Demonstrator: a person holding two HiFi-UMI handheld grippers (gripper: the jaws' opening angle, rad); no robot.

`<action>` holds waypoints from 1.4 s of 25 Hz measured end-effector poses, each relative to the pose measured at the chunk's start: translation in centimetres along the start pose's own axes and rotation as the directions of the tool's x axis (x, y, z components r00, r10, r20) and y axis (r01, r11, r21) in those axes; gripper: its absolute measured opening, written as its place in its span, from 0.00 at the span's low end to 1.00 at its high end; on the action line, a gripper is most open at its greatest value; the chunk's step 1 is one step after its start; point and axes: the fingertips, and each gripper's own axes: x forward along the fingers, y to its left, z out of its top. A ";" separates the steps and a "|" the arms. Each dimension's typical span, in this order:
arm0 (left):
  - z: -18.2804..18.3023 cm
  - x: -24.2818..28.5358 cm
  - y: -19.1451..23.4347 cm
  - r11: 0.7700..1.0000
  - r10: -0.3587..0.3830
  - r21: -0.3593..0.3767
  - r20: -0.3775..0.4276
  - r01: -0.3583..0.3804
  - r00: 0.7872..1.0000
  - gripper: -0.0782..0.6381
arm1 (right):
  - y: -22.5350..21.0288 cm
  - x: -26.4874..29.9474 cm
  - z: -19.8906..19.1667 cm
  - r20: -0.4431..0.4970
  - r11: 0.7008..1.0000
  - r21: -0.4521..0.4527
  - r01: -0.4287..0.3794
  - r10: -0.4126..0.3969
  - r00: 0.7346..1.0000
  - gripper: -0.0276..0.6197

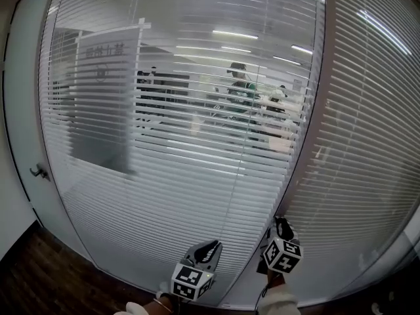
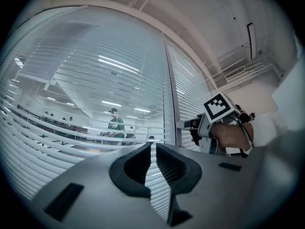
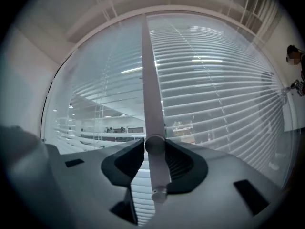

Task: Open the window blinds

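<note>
Blinds (image 1: 197,176) across a glass office wall, filling most of the head view, slats tilted partway, with desks and a person in green (image 1: 241,90) visible between them in the upper centre. Right claw (image 3: 155,151) clamped on the tilt wand (image 3: 149,89), gripping close to its lower end, end cap hanging just below the jaws, rod rising straight up the middle of the right gripper view towards the top of the frame. Left claw (image 2: 153,152) low in the centre of its own view, jaws drawn almost together with only a sliver between them, holding nothing, aimed at the slats and near the right claw.

Judged as mid-step: wand in hand, twist probably unfinished, going by the lower slats looking nearly closed in the lower half of the head view.

Risks from here, offered as guesses only:
- Smooth round wand slipping between the pads when rolled, turning the claw but not the slats.
- Twisting the wrong way, shutting off the view instead of widening it.
- Pulling down or sideways instead of rotating, straining the wand's fixing at the head rail, not clearly shown in any view.
- Grip so near the end cap, with a small downward slide enough to let the rod drop out of the jaws.
- Idle left claw close to the slats at lower centre of the head view, liable to snag or bend one if pushed forward.
</note>
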 end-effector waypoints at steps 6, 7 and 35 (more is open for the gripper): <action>0.9 -1.7 0.0 0.999 0.021 -0.039 0.045 -0.020 0.999 0.14 | 1.1 -4.1 -0.7 0.030 0.997 -0.019 -0.069 0.070 0.997 0.24; 1.0 -2.2 0.1 0.998 0.029 -0.054 0.056 -0.026 0.998 0.14 | 1.5 -5.4 -1.2 0.035 0.996 -0.004 -0.088 0.088 0.995 0.24; -1.3 -13.8 -11.6 0.999 0.029 -0.034 -0.053 -0.031 0.998 0.14 | 0.9 -25.3 -4.1 0.028 0.990 0.049 -0.130 0.129 0.991 0.24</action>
